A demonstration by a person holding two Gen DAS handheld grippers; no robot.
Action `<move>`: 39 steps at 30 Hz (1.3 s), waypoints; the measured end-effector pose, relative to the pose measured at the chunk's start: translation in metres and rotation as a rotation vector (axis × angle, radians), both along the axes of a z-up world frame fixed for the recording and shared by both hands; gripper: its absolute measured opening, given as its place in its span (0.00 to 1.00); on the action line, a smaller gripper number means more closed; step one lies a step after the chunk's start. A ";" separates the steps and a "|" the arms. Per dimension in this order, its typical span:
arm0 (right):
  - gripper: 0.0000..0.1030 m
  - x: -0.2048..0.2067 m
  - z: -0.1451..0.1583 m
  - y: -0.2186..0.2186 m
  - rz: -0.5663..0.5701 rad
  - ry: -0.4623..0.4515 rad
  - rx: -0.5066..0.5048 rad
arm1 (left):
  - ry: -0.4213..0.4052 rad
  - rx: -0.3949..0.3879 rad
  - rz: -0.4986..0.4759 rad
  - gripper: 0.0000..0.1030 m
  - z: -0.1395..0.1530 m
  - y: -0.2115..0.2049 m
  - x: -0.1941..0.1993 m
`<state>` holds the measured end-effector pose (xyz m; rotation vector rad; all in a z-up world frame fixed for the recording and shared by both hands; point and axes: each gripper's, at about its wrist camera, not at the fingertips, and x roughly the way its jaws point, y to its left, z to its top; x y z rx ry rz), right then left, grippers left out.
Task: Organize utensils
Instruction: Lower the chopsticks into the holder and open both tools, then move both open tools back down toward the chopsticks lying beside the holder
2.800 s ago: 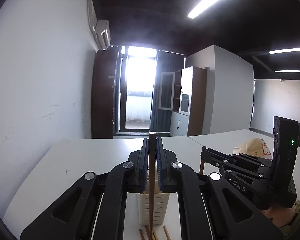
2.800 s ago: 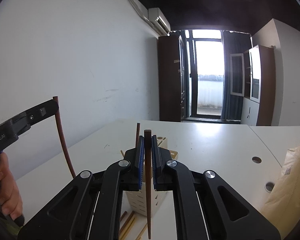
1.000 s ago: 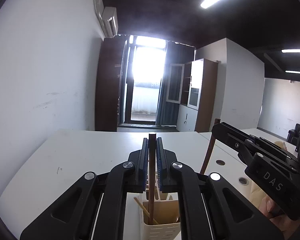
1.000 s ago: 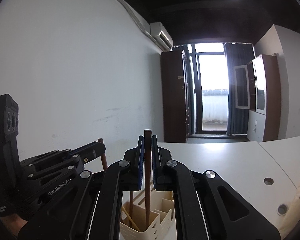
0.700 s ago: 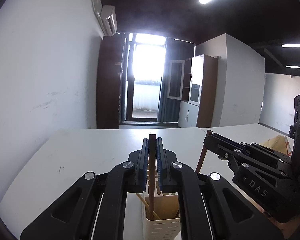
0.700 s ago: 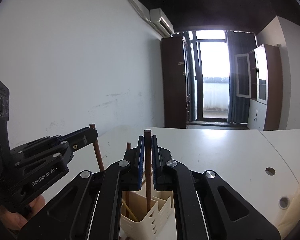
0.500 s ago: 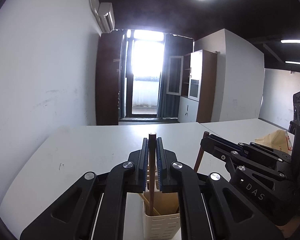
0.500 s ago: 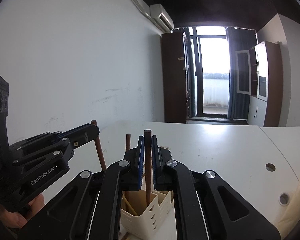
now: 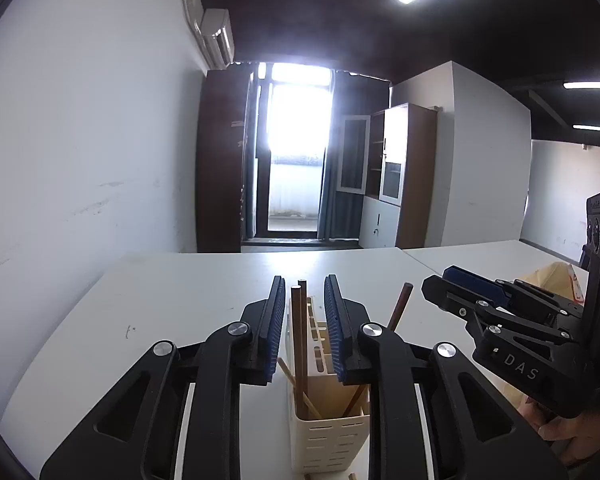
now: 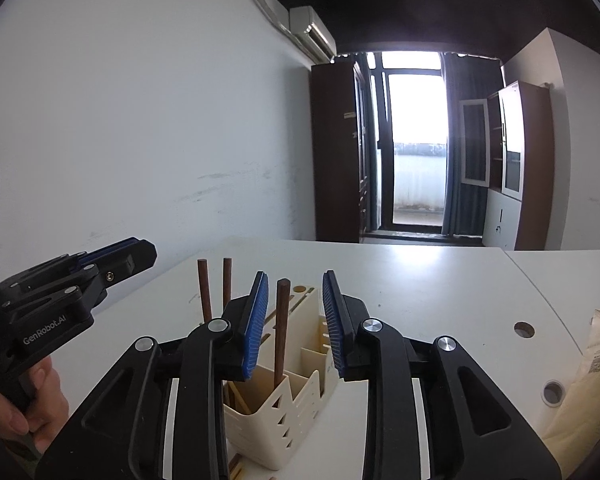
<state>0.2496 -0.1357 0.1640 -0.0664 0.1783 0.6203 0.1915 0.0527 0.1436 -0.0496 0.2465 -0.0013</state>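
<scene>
Standing upright in the cream holder [image 9: 332,436], three dark chopsticks [image 10: 281,332] rose between and just ahead of both tongs. Left tongs [image 9: 302,328] and right tongs [image 10: 294,320] were opening, pads clear of the sticks. Holder sat on the white desk [image 9: 172,304], directly below both tongs.

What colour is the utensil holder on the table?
Cream, with slotted sides; the utensil holder shows best in the right wrist view.

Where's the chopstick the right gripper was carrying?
In the right wrist view, the dark chopstick stands in the cream holder, between the opening fingers, untouched.
</scene>
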 end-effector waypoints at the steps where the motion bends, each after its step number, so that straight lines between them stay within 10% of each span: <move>1: 0.33 -0.001 0.000 0.000 -0.001 -0.002 -0.003 | -0.002 0.003 0.001 0.21 0.000 0.000 -0.001; 39: 0.61 -0.023 -0.072 -0.003 0.019 0.124 -0.115 | 0.170 0.041 0.028 0.47 -0.056 0.011 -0.035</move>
